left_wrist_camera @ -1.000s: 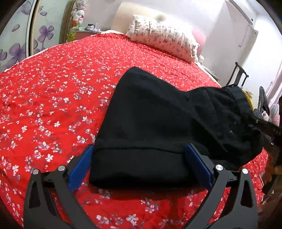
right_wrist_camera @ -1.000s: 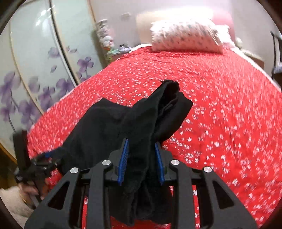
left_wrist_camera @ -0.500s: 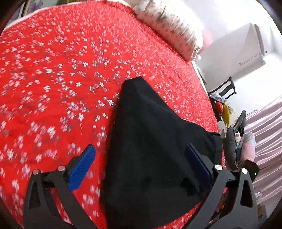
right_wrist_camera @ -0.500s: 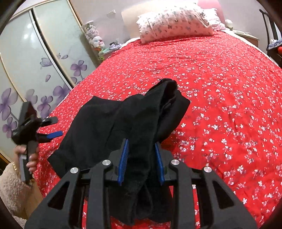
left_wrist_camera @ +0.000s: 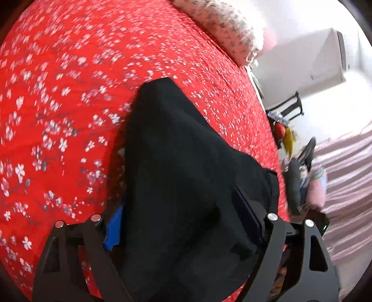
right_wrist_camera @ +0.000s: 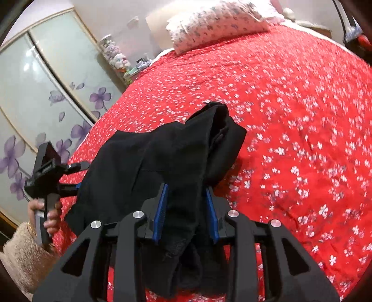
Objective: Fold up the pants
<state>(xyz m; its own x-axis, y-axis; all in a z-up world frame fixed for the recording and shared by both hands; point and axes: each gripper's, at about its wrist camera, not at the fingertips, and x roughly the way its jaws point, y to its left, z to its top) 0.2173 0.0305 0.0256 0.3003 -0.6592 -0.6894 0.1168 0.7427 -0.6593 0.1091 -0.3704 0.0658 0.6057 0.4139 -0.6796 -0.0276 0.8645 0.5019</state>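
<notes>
The black pants (left_wrist_camera: 181,176) lie folded on the red flowered bedspread (left_wrist_camera: 58,97). In the left wrist view my left gripper (left_wrist_camera: 183,223) is open, its blue-padded jaws wide apart on either side of the cloth's near end, which hangs over them. In the right wrist view my right gripper (right_wrist_camera: 187,209) is shut on a bunched end of the pants (right_wrist_camera: 162,158) and holds it above the bed. The left gripper also shows in the right wrist view (right_wrist_camera: 69,176), at the pants' left edge.
A flowered pillow (right_wrist_camera: 216,21) lies at the head of the bed. Sliding wardrobe doors with purple flowers (right_wrist_camera: 34,97) stand on the left. A chair (left_wrist_camera: 290,106) and clutter stand off the bed's right side.
My left gripper has risen, tilted and moved in over the pants' near end, jaws still wide. My right gripper keeps its hold and has lifted slightly.
</notes>
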